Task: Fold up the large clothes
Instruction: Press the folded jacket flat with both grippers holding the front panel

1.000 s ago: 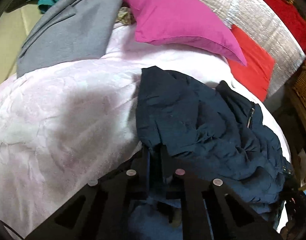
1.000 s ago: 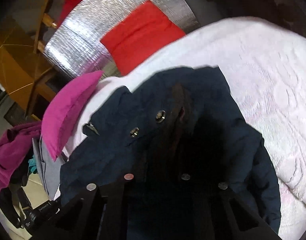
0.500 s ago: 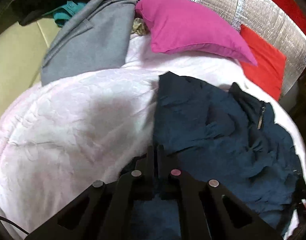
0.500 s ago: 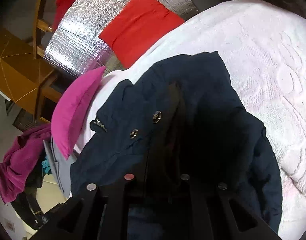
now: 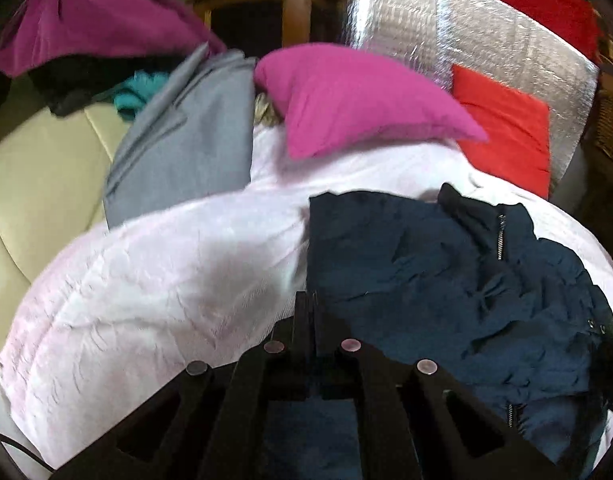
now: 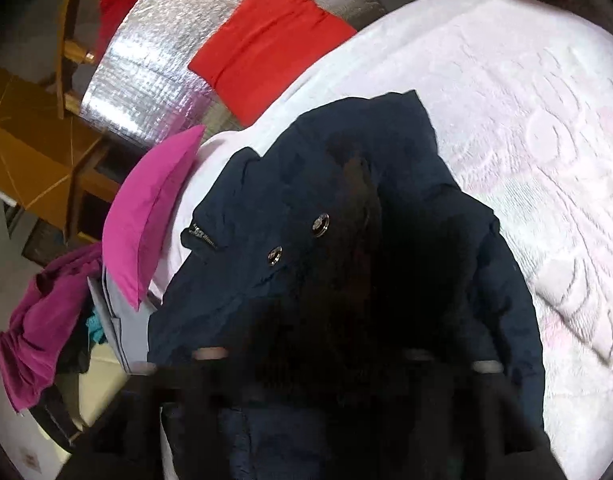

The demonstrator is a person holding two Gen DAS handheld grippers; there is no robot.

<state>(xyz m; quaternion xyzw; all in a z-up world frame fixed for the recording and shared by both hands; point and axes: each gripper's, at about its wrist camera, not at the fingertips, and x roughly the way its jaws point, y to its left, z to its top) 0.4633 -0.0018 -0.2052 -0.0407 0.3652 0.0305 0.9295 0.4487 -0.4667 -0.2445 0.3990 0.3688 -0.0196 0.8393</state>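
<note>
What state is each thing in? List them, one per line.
Jacket: unfolded, crumpled on the bedspread, snaps undone.
Bedspread: spread out, creased.
Left gripper: shut, at the jacket's edge.
Right gripper: open, jaws have just been opening, jacket beneath, not clamped.
Pink pillow: lying on the bedspread.
Grey garment: laid flat beside the pillow.

So I'm counting one navy jacket (image 5: pixel 446 276) lying just ahead of the tool, with two metal snaps (image 6: pixel 320 225) showing on it. One pink pillow (image 5: pixel 346 100) is sitting beyond it, plus one red cushion (image 5: pixel 502 124) off to the right. One grey garment (image 5: pixel 186 148) is lying ahead on the left, one magenta garment (image 5: pixel 94 28) is piling up further back, and one teal bit (image 5: pixel 136 92) is peeking out.
</note>
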